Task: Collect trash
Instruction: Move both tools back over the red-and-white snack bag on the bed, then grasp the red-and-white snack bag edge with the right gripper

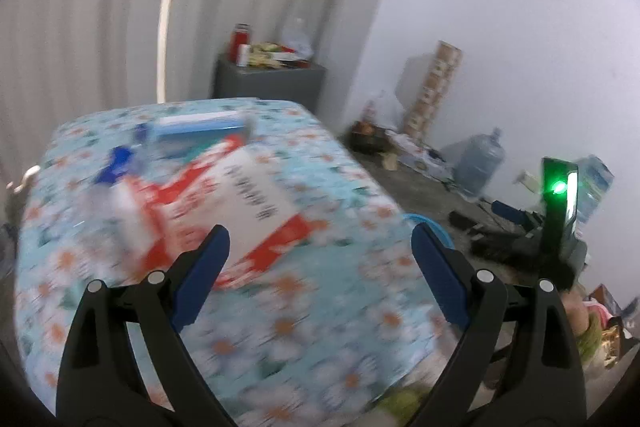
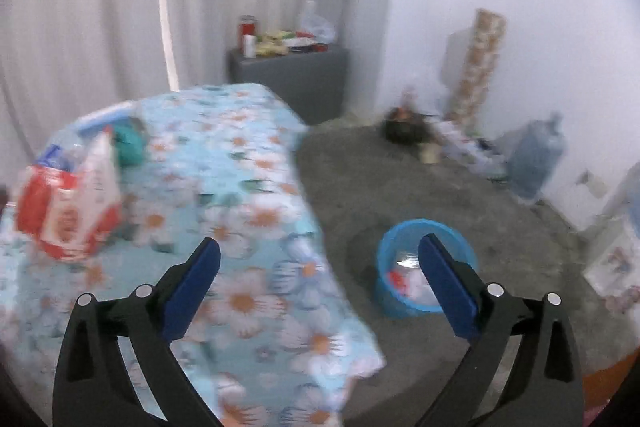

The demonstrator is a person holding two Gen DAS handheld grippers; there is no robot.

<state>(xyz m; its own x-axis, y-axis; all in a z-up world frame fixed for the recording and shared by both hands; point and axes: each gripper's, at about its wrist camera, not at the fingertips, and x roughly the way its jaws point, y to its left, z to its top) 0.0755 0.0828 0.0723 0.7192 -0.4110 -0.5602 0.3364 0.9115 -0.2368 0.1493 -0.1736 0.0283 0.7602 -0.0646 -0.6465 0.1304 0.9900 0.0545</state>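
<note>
A red and white printed bag (image 1: 224,199) lies on the flowered tablecloth (image 1: 304,315), with a blue and white box (image 1: 200,125) and a blue-capped bottle (image 1: 116,163) behind it. My left gripper (image 1: 320,239) hangs open just in front of the bag, nothing between its fingers. In the right wrist view the same bag (image 2: 68,211) sits at the far left of the cloth (image 2: 248,267). My right gripper (image 2: 320,251) is open and empty, above the table's edge. A blue bin (image 2: 416,267) with trash inside stands on the floor behind its right finger.
A grey cabinet (image 2: 292,79) with jars and packets stands by the curtain. Water jugs (image 2: 536,155), a patterned roll (image 2: 480,67) and clutter line the right wall. A device with a green light (image 1: 558,187) stands to the right. Grey floor (image 2: 360,179) lies between table and wall.
</note>
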